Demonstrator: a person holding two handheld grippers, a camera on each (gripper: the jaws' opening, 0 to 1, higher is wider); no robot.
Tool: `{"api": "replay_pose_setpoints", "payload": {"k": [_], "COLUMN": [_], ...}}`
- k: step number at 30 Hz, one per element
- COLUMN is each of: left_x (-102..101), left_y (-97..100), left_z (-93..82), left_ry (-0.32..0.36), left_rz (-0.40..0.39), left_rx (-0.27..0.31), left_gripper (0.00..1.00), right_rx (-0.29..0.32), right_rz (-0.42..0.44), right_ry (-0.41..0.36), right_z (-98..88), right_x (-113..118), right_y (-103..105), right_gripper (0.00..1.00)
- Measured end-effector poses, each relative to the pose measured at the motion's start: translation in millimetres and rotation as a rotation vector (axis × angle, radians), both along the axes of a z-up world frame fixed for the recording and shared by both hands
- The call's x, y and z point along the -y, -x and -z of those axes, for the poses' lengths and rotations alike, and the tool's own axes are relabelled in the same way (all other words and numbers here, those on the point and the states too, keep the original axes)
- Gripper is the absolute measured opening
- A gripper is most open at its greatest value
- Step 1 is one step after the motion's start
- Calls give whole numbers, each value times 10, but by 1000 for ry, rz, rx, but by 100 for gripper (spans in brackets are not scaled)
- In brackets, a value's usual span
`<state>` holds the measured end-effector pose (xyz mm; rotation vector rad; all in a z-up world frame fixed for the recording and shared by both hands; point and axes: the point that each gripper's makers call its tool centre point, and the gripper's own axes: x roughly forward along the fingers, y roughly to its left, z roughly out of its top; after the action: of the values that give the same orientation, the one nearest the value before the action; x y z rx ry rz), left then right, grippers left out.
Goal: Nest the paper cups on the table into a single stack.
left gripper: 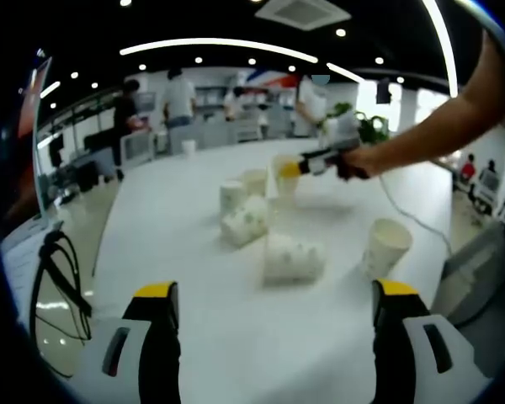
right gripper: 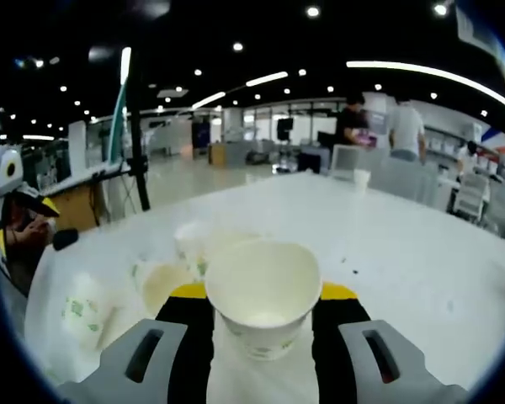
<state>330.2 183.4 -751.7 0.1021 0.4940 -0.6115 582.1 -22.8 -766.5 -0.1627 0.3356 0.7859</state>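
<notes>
White table (left gripper: 236, 337), left gripper view: left gripper (left gripper: 273, 303) at 6 o'clock, jaws wide apart, nothing between them, yellow tips over bare tabletop. Cups ahead of it: one cup on its side (left gripper: 292, 257) at centre, green-printed; a second tipped cup (left gripper: 244, 224) at 11 o'clock from it; two upright cups (left gripper: 232, 196) and (left gripper: 254, 180) just behind that, close together; a leaning cup (left gripper: 385, 247) at 3 o'clock, mouth up, apart from the rest. Right gripper (left gripper: 288, 168) at 1 o'clock, held by a hand (left gripper: 366, 160) on a bare arm reaching in from the right; it holds a cup above the table near the upright pair. A small cup (left gripper: 188, 147) far off at the table's back edge, 11 o'clock. Black cable (left gripper: 55, 278) at 9 o'clock. People stand beyond the table. Right gripper view: right gripper (right gripper: 263, 316) at 6 o'clock, jaws closed on the held cup (right gripper: 263, 299), mouth facing the camera, empty. Loose cups at 8 to 9 o'clock: one lying (right gripper: 160, 284), one printed (right gripper: 84, 316), one blurred behind (right gripper: 192, 244).
</notes>
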Motion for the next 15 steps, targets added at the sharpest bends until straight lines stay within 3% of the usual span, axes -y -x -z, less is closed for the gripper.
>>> {"api": "replay_pose_setpoints", "payload": {"k": [15], "left_x": [33], "left_y": [-15], "left_z": [109], "left_ry": [-7], "left_rz": [20], "left_rx": [-6], "left_gripper": [94], "right_rx": [56], "right_rz": [0], "right_ry": [2], "right_z": [-449], "right_x": [132], "right_y": [-84], "right_gripper": [43]}}
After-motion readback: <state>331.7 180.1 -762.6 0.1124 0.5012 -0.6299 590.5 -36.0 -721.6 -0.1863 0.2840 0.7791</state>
